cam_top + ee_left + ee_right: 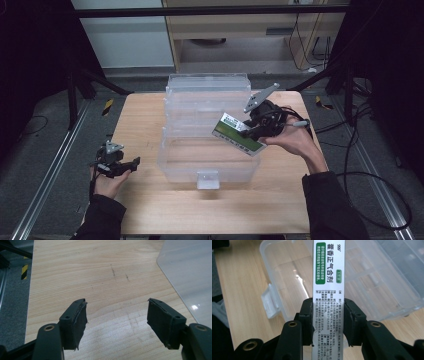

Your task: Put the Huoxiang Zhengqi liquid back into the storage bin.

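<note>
Right hand-held gripper (pixel 327 322) clamped on long white-and-green printed cardboard box (pixel 329 275), held above open clear plastic storage bin (pixel 172 165). Left hand-held gripper (pixel 116 320) spread wide, nothing between pads, over wooden bench (pixel 100 272) beside bin.

- We read "999" at the top corner of the medicine box (pixel 329 290).
- We read "藿香正气合剂" in green down its white face, and "6支装" beside it.

Dark sleeves cover both forearms; each black hand-held gripper (pixel 131 163) (pixel 246 131) has brass-ringed screw holes, a grey three-cornered plate and trailing cable.
</note>
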A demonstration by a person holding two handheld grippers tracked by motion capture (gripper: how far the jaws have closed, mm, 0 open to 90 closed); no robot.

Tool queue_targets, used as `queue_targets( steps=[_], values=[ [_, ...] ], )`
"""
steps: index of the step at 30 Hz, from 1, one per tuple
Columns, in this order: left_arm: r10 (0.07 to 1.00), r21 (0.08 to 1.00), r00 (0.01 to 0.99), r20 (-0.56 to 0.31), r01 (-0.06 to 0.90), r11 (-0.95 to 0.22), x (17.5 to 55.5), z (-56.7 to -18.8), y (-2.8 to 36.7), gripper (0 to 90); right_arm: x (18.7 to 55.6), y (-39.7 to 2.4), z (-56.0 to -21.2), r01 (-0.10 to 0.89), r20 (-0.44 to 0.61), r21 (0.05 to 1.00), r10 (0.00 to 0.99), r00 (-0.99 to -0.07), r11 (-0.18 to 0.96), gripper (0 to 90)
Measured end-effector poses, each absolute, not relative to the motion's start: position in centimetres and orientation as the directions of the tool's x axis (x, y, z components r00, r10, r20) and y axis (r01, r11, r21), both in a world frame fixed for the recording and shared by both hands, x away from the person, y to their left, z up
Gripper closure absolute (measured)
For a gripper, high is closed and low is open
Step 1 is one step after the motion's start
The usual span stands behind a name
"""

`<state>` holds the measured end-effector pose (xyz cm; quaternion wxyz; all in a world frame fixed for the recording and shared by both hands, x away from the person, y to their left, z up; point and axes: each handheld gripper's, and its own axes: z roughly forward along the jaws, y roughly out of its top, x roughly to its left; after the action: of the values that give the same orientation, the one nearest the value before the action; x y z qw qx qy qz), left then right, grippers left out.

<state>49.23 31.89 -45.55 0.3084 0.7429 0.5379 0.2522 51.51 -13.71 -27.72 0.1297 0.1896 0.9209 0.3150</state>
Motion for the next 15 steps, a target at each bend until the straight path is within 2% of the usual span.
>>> queue_targets(
  steps=[15],
  values=[
    [0.953, 0.727, 0.299, 0.044, 0.644, -0.236, 49.2, -45.6, 31.7, 31.2, 52.2, -12.7, -29.3, 0.172, -0.100, 0.562, 0.273, -0.957, 0.809, 64.2]
  ],
)
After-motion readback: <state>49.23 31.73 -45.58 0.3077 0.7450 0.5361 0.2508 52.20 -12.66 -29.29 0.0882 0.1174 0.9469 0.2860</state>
